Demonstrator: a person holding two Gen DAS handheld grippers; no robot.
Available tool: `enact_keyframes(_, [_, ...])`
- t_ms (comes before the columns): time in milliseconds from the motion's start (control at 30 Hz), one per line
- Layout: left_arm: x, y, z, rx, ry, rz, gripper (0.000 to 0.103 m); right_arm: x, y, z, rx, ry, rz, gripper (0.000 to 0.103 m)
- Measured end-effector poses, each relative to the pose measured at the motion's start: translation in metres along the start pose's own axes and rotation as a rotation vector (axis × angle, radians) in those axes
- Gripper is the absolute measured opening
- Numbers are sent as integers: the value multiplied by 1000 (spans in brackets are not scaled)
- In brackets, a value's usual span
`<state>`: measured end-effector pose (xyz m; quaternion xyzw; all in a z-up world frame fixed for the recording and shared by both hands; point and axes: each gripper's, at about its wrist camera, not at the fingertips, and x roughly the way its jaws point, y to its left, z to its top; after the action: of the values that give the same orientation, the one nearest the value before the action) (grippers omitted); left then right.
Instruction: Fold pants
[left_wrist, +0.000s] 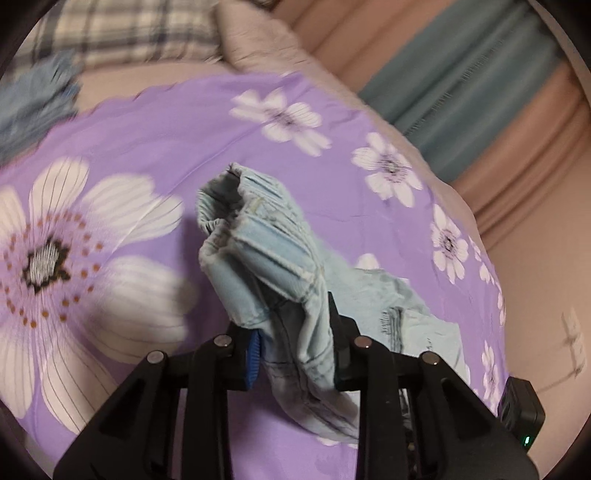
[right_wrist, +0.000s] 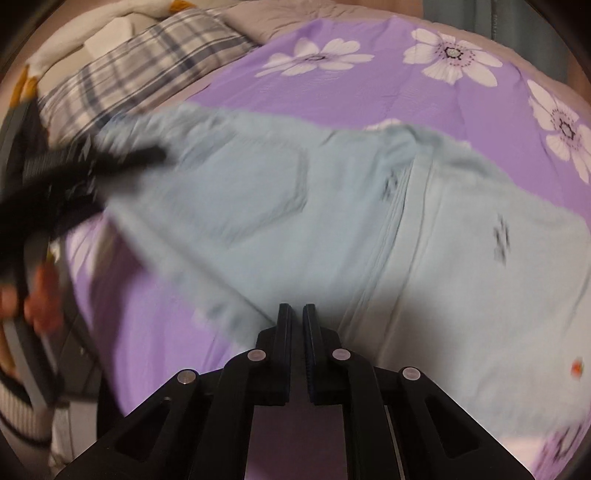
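While the light blue jeans (right_wrist: 332, 221) lie mostly spread out on the bed, the folding looks like it is only starting. The left gripper (left_wrist: 295, 354) is squeezed shut on a bunch of the stretchy waistband (left_wrist: 243, 229) and holds that end up off the bed, so the cloth hangs in a loose lump. In the right wrist view this same gripper shows as a dark blur at the left side of the jeans. The right gripper (right_wrist: 296, 354) has its two fingers almost touching, with nothing between them, and it hangs just above the jeans near the middle seam. The back pocket (right_wrist: 266, 199) faces up, and the two halves are still side by side, not one on top of the other. So I think no fold is finished yet; the held end still needs to go over the rest, and then the cloth needs smoothing. The bed has a purple sheet with big white flowers (left_wrist: 122, 155). A checked pillow (right_wrist: 140, 62) lies at the far end, and a blurry blue-grey cloth (left_wrist: 33, 107) sits near it. Beside the bed hang pink and teal curtains (left_wrist: 461, 81).
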<state>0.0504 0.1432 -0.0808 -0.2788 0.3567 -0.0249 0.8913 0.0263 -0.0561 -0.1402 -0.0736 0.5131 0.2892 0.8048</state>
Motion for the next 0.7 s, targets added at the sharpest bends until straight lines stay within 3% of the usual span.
enact_keyframes(100, [-8, -27, 4, 68, -31, -25, 28, -20, -6, -9, 41, -34, 48, 9])
enact_keyframes(233, [-10, -62, 8, 158, -41, -59, 28, -52, -51, -6, 265, -171, 163, 15])
enact_keyframes(333, [-9, -93, 4, 253, -44, -84, 28, -64, -97, -6, 469, -242, 292, 33])
enact_keyframes(400, [-7, -110, 1, 306, -35, -95, 28, -70, -122, -12, 585, -304, 422, 48])
enact_keyframes(567, [13, -153, -14, 426, 28, -124, 32, -78, -155, -21, 757, -450, 631, 65])
enact_keyframes(700, [37, -174, -36, 495, 120, -149, 40, -67, -169, -13, 862, -484, 800, 73])
